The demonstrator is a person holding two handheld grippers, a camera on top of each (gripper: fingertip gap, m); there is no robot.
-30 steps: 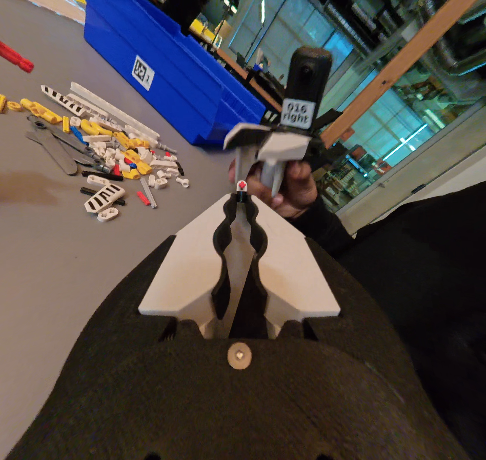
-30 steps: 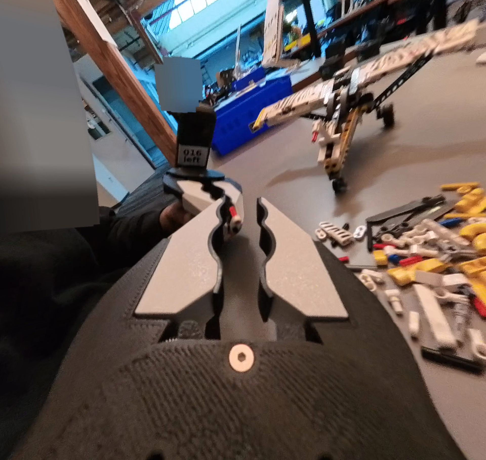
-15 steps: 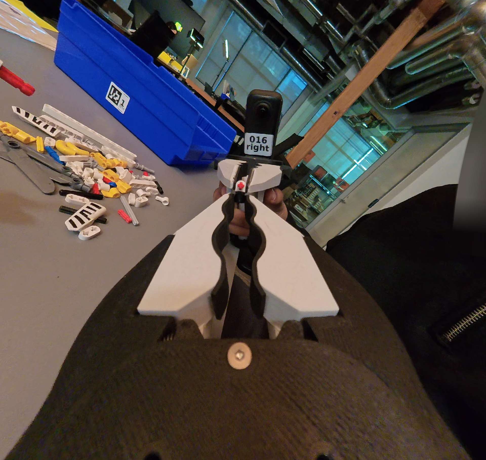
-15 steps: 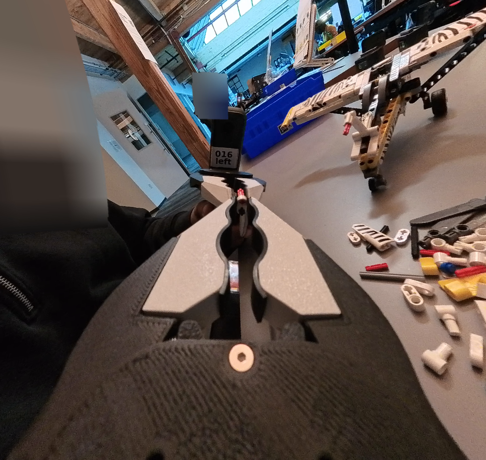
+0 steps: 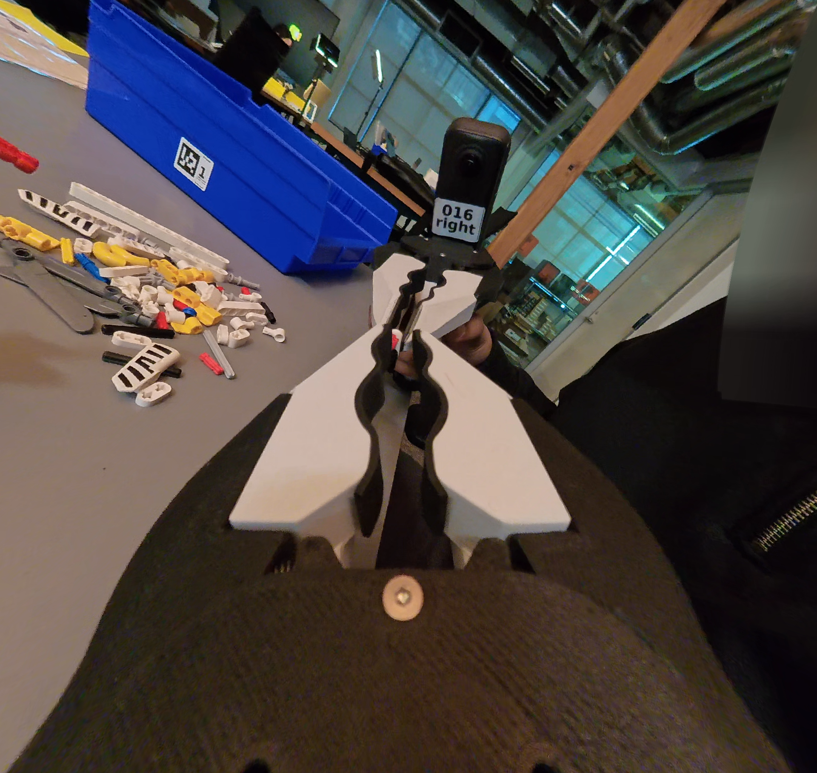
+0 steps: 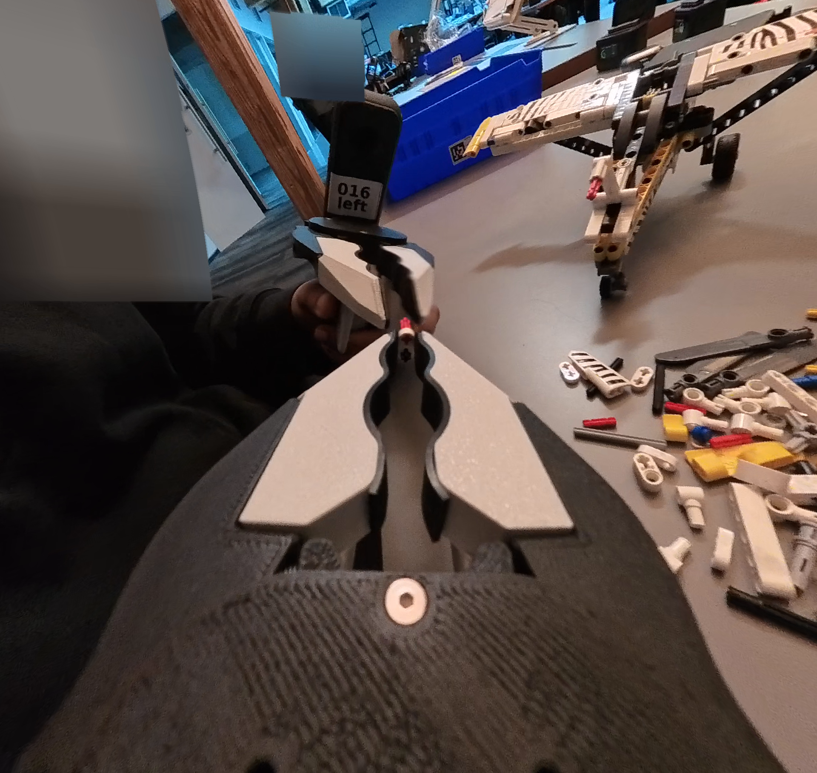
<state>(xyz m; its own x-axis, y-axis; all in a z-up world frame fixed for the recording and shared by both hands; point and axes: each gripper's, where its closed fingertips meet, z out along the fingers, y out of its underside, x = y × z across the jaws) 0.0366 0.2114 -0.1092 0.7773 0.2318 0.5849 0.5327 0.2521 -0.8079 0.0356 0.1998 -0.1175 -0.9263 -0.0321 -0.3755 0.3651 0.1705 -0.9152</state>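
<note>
The grey worktop (image 5: 110,464) is carrying a long blue bin (image 5: 247,186) at its far side. A half-built aircraft model (image 6: 619,133) is standing on its wheels, well apart from both tools. Between them a scatter of loose building pieces (image 5: 146,292) (white, yellow, red, black) is lying flat.

Both handheld tools are meeting tip to tip above the worktop's near edge, clear of the surface. The left claw (image 5: 402,343) is sitting almost pressed together, with a small white-and-red piece (image 5: 395,339) between its tips. The right claw (image 6: 404,340) is pinching what looks like the same piece (image 6: 404,331), its white collar between the pads and its red end pointing at the other tool.

A second earlier the right claw was standing spread, with the piece just beside its left finger and gripped by the left claw alone. Half a second ago it was already narrowed around the piece, and it is staying so now. The left claw is keeping its narrow grip throughout, so the piece is now being gripped from both ends.
</note>
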